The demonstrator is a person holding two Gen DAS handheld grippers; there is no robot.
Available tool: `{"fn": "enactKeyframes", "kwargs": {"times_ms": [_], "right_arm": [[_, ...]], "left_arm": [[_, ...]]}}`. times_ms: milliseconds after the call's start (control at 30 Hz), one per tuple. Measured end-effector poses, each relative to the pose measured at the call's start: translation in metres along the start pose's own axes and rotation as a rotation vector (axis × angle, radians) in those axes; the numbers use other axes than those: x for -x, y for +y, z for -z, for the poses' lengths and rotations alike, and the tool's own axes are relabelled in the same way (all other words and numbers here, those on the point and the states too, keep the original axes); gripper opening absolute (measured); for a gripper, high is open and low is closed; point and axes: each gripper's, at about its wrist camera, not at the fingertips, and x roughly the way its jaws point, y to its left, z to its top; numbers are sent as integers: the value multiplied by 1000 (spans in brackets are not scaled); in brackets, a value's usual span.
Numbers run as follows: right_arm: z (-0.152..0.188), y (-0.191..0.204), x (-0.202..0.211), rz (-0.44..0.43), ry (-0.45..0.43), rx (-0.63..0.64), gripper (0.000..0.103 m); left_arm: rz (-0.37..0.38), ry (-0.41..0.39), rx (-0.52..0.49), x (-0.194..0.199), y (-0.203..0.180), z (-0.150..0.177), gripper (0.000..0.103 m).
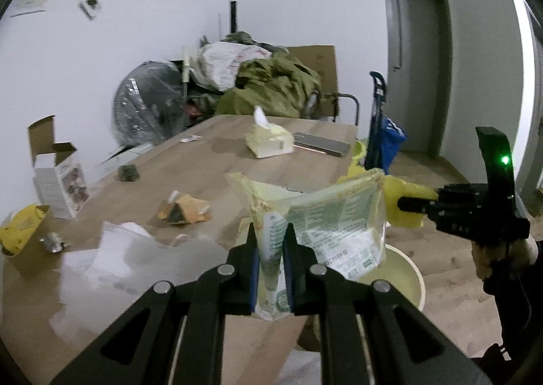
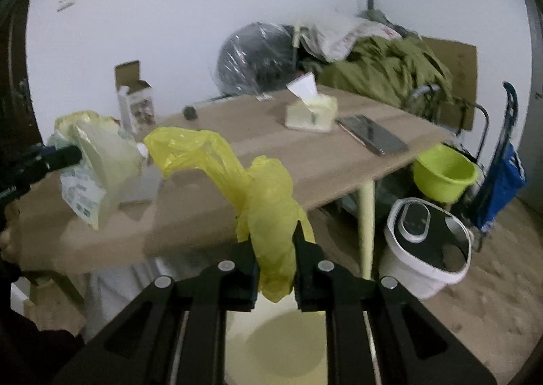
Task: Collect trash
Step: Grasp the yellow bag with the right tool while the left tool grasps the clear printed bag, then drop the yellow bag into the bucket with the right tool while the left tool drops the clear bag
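- Counter (image 1: pixel 190 161): a pale wood top carrying the loose litter; beside its near edge, on the floor, a pale round bin (image 2: pixel 288 347) stands open beneath both grippers, and it is judged the likely place for the trash.
- Printed wrapper bag (image 1: pixel 325 225): an empty cream pouch with green lettering, held clear of the counter above the bin's rim; it looks light, thin and crinkly, stiff enough to keep its shape yet easy to crush; the grip sits on its lower left edge, so the body hangs free to the right and may swing.
- Yellow plastic bag (image 2: pixel 261 205): a soft, limp film bunched into a twist, held in the air over the bin; it is judged nearly weightless and slippery, so a pinch on the gathered, thickest part, as here, should hold better than one on a single loose layer; its free end trails up and left.
- Left gripper (image 1: pixel 270 232): jaws narrow, pressed on the folded edge of the printed wrapper bag; the blue pads sit on either side of the fold.
- Right gripper (image 2: pixel 274 232): jaws narrow, clamped on the bunched middle of the yellow plastic bag.
- Crumpled brown wrapper (image 1: pixel 185 210): lies flat on the counter, well apart from both grippers; it looks light and creased; a raised fold would give the easiest hold.
- Small dark scrap (image 1: pixel 127 173): rests farther back on the counter; too blurred to tell its material.
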Motion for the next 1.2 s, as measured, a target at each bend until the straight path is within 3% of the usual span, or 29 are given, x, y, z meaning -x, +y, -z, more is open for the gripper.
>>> {"fn": "enactKeyframes", "kwargs": {"times_ms": [233,333,433,533,1000,1100,1167,1200], "right_arm": [[39,-30,0,59,93,-67,16],[56,-36,-6,70,150,-76,21],[69,-45,-11,72,188,-101,39],[77,-50,-12,69,202,-119,48],[87,-79,1,143,203,-177,50],[87,-79,5,154,196,-179,50],[85,-78,8,158,189,-176,50],[84,-78,9,160,185,-175,50]], "left_arm": [[66,22,-40,-19,-29,-2,12],[93,40,-58,-30,-41,-3,12],[116,64,-79,-42,-53,-2,12],[140,87,-99,-54,-65,-1,12],[247,254,-196,-111,-120,18,13],[271,263,-193,-114,-123,19,31],[283,260,-184,-114,-123,19,52],[285,260,-182,-113,-123,19,55]]}}
